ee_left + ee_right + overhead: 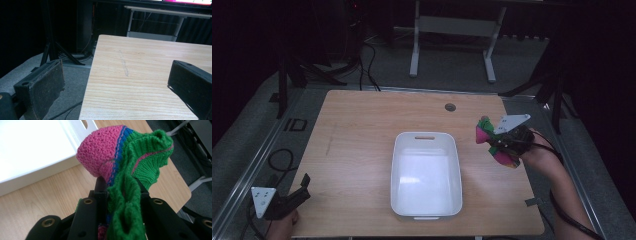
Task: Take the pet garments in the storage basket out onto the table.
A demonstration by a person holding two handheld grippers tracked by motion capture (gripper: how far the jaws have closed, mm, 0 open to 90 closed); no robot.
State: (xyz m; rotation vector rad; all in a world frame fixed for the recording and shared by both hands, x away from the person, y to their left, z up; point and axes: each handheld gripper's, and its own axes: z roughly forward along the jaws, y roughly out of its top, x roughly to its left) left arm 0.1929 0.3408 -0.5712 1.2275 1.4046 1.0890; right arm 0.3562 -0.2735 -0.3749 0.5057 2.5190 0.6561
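Dark room, pale wooden table (362, 130), white bin (426, 172) at centre. Right of the bin, the right gripper (504, 140) pinches a knitted sock (125, 170) aloft, likely bin-bound. Left gripper (287, 200) waits spread, empty, well left of the bin.

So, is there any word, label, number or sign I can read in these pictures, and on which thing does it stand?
"ID": large dark marking on the grey floor beside the far left corner of the wooden table.
White tub: no text.
Knitted item held in the right gripper: no text.
Left gripper: no text.
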